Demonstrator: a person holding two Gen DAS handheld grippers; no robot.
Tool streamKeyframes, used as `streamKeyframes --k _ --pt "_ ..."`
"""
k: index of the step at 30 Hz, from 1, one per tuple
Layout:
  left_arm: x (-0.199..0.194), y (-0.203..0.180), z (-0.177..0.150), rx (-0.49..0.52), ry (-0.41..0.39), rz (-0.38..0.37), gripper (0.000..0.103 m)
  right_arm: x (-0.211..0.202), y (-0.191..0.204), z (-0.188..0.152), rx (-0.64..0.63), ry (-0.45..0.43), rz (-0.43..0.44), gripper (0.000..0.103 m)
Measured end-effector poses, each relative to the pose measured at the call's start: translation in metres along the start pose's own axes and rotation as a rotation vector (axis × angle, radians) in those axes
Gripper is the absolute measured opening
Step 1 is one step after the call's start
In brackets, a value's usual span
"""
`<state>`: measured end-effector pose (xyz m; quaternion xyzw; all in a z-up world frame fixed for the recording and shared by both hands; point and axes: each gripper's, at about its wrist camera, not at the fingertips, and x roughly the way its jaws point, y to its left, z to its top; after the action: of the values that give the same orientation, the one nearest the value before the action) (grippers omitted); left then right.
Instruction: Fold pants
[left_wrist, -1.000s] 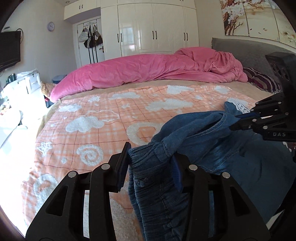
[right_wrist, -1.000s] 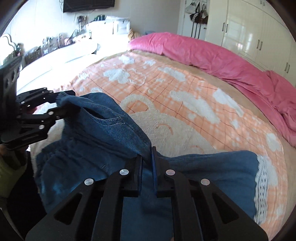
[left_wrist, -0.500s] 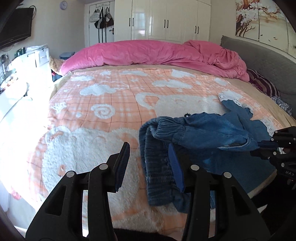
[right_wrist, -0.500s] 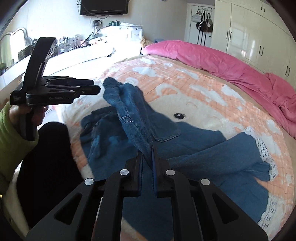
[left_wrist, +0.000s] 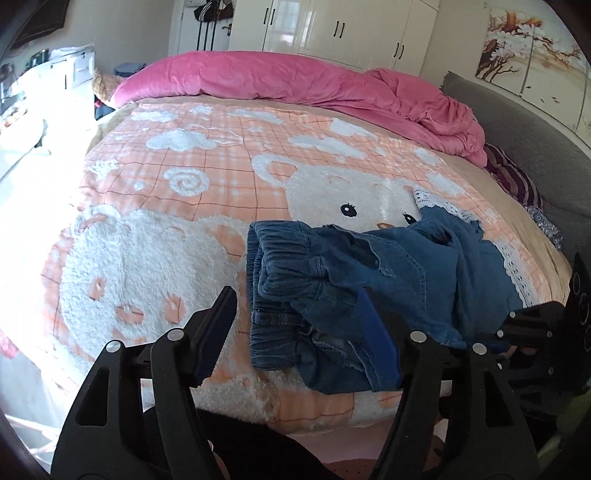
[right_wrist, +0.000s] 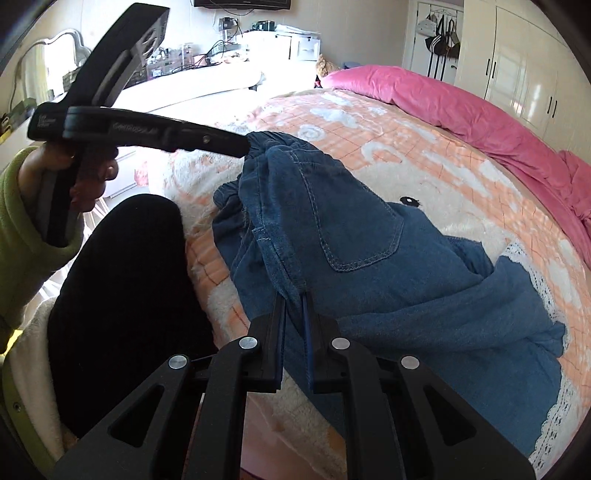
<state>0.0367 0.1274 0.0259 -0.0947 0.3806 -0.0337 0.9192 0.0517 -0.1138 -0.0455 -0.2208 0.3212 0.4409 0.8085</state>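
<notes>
The blue denim pants (left_wrist: 388, 266) with white lace hems lie bunched at the near edge of the bed; they also show in the right wrist view (right_wrist: 388, 258). My left gripper (left_wrist: 295, 328) is open, its jaws wide apart around the elastic waistband, not clamped. In the right wrist view the left gripper (right_wrist: 236, 146) sits by the waistband corner. My right gripper (right_wrist: 293, 306) is shut on a denim edge of the pants and holds it slightly raised. It shows at the right in the left wrist view (left_wrist: 517, 325).
The bed carries a peach plaid blanket with a white bear (left_wrist: 221, 177). A pink duvet (left_wrist: 295, 81) is heaped along the far side. A grey headboard (left_wrist: 535, 140) stands right. White wardrobes (left_wrist: 351, 29) stand behind. The person's dark-clothed leg (right_wrist: 122, 295) is beside the bed edge.
The left gripper let go of the waistband and opened wide. Both grippers pulled back toward the near bed edge, and the pants now lie lower on the blanket. The right gripper stays clamped.
</notes>
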Motion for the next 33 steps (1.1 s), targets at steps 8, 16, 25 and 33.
streamKeyframes --k 8,16,25,33 --pt "0.036 0.017 0.016 -0.235 0.088 -0.028 0.033 -0.006 -0.005 -0.002 0.017 -0.033 0.019 0.009" --pt "0.014 0.017 -0.005 -0.175 0.092 0.03 0.028 -0.005 -0.003 -0.004 0.016 -0.025 0.046 0.011" --pt "0.035 0.007 -0.023 -0.077 0.14 0.126 0.03 -0.008 -0.012 -0.003 0.11 -0.005 0.186 0.053" --pt "0.038 0.001 -0.026 -0.03 0.128 0.173 0.034 0.0 -0.018 -0.005 0.112 -0.023 -0.029 0.06"
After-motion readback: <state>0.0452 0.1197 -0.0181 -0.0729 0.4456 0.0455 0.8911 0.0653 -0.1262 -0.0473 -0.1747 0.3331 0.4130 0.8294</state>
